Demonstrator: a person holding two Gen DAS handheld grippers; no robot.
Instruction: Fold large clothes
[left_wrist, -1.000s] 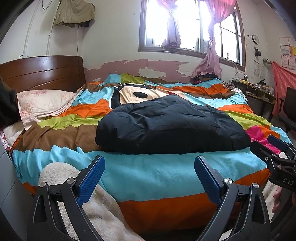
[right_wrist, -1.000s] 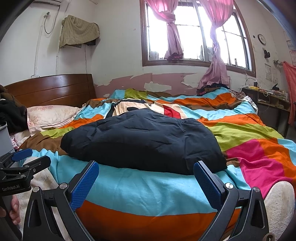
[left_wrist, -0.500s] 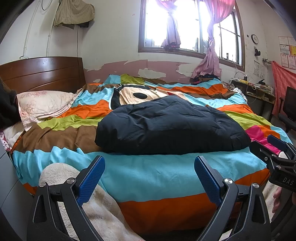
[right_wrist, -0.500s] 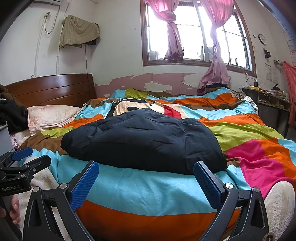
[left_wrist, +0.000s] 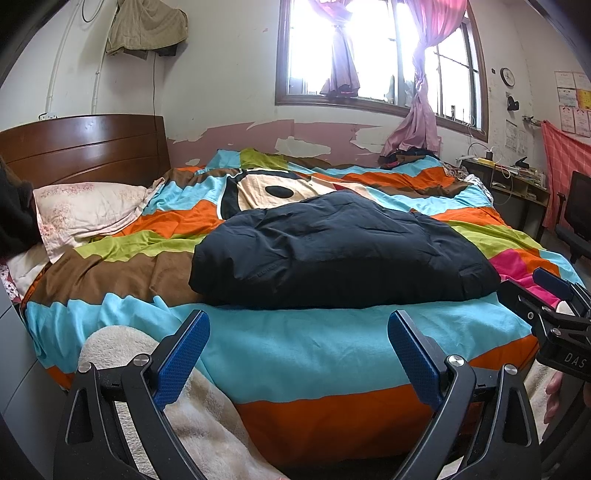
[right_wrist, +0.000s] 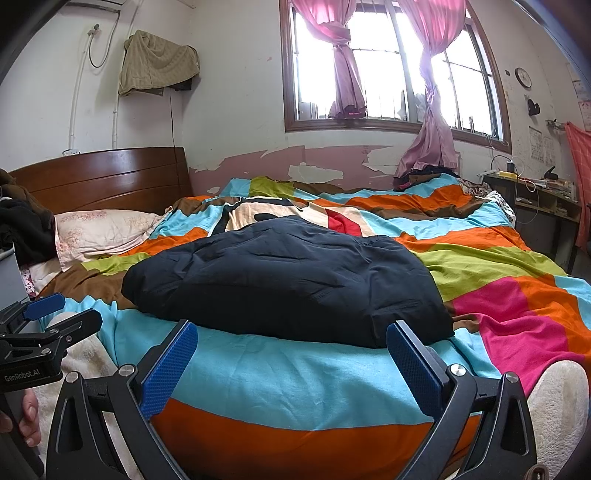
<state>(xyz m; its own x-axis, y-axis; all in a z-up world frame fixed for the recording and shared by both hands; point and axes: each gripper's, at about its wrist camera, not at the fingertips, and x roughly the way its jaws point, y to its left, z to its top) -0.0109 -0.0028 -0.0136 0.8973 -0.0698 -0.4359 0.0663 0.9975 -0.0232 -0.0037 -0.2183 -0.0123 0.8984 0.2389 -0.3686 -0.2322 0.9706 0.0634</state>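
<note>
The left gripper (left_wrist: 297, 354) hangs with its 2 blue-padded fingers (left_wrist: 183, 356) spread wide and nothing between them; the right gripper (right_wrist: 290, 369) is spread just as wide and equally empty. Straight ahead of both, beyond a band of turquoise cover, lies the dark navy padded garment (left_wrist: 340, 254) — a large, puffy, rumpled heap resting on the bed's striped multicoloured quilt (left_wrist: 295, 354), apart from either pair of fingers. In the right wrist view the garment (right_wrist: 288, 284) sits slightly left of centre, its near right corner just past the right finger. A cream fleece blanket (left_wrist: 122, 350) lies below the left gripper at the bed's near edge — a pale floral pillow (left_wrist: 88, 210) rests far ahead to the left, by the brown wooden headboard (left_wrist: 81, 147).
</note>
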